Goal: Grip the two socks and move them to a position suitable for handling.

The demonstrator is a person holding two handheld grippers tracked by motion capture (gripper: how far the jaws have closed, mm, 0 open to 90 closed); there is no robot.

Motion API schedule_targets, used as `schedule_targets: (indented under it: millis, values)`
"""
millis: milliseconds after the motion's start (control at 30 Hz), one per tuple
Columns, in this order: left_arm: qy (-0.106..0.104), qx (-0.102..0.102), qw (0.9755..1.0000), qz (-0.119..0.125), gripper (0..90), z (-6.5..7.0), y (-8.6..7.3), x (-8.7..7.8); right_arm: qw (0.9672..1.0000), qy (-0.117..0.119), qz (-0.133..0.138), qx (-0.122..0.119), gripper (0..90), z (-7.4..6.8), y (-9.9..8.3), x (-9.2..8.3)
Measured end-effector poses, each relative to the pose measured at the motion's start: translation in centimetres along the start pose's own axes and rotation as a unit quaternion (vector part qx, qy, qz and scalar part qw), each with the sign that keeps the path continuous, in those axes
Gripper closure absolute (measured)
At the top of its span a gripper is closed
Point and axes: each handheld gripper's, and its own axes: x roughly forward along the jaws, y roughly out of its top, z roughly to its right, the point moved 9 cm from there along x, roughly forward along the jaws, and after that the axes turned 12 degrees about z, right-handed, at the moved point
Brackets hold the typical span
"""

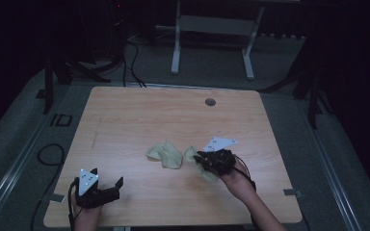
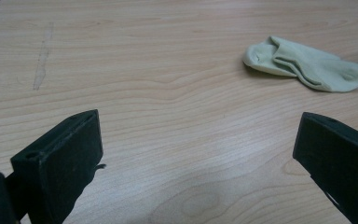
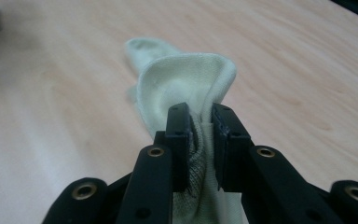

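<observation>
Right gripper [image 3: 200, 140] clamped on a pale green cotton sock [image 3: 186, 79], just right of the second green sock [image 1: 165, 154]. Left gripper [image 2: 196, 154] open, empty. Next, probably: pair them.

From above, the room is dim: the wooden table [image 1: 173, 120] catches a soft, even light while the floor and far corners sink into near black, and the whole picture looks grainy and soft. The left gripper view is brighter and fairly sharp, with a faint dark shadow under the pale sock [image 2: 307, 65]. In the right gripper view the black jaws are crisp, but the table [image 3: 51, 116] behind blurs away, washed pale toward the top left.
</observation>
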Motion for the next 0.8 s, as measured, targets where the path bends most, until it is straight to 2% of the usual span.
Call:
schedule_targets:
  millis: [67, 133, 233, 267, 300, 367, 500, 533, 567, 700, 800]
  values:
    - [-0.001, 0.002, 1.0000, 0.000, 1.3, 0.1, 0.0, 0.0, 1.0000, 0.007, 0.001, -0.003, 77.9, -0.9, -0.5, -0.4]
    - [-0.001, 0.004, 1.0000, 0.004, 1.3, 0.1, 0.1, 0.0, 1.0000, 0.002, -0.002, -0.006, 77.9, -1.5, -1.3, -0.7]
    - [-0.002, 0.003, 1.0000, 0.002, 1.3, 0.2, 0.1, 0.0, 1.0000, 0.007, -0.006, 0.000, 77.9, -2.3, -2.4, -0.7]
    - [-0.003, 0.004, 1.0000, 0.000, 1.3, 0.2, 0.0, 0.1, 0.9998, 0.013, -0.018, 0.001, 77.8, -3.2, -3.6, -0.6]
    - [-0.003, 0.004, 1.0000, 0.000, 1.3, 0.2, 0.0, 0.1, 0.9998, 0.013, -0.018, 0.001, 77.8, -3.2, -3.6, -0.6]
    - [-0.004, 0.006, 1.0000, 0.000, 1.3, 0.3, 0.1, 0.1, 0.9989, 0.030, -0.035, 0.004, 77.8, -4.6, -5.3, -0.1]
    - [-0.006, 0.006, 1.0000, -0.001, 1.3, 0.4, 0.1, 0.0, 0.9970, 0.057, -0.052, 0.000, 77.8, -6.1, -7.0, 0.3]
    - [-0.002, 0.010, 0.9999, -0.005, 1.3, 0.3, 0.0, 0.0, 0.9970, 0.057, -0.052, 0.000, 77.8, -6.1, -7.0, 0.3]
    - [-0.002, 0.012, 0.9999, -0.007, 1.3, 0.3, 0.0, 0.0, 0.9960, 0.065, -0.061, -0.005, 77.6, -6.8, -7.9, 0.6]
    - [-0.009, 0.008, 0.9999, -0.002, 1.3, 0.5, 0.0, 0.0, 0.9958, 0.060, -0.069, -0.001, 76.0, -7.2, -9.1, 1.3]
    - [-0.015, 0.011, 0.9998, -0.001, 1.3, 0.7, 0.1, 0.0, 0.9968, 0.056, -0.058, 0.001, 72.6, -7.3, -9.4, 1.4]
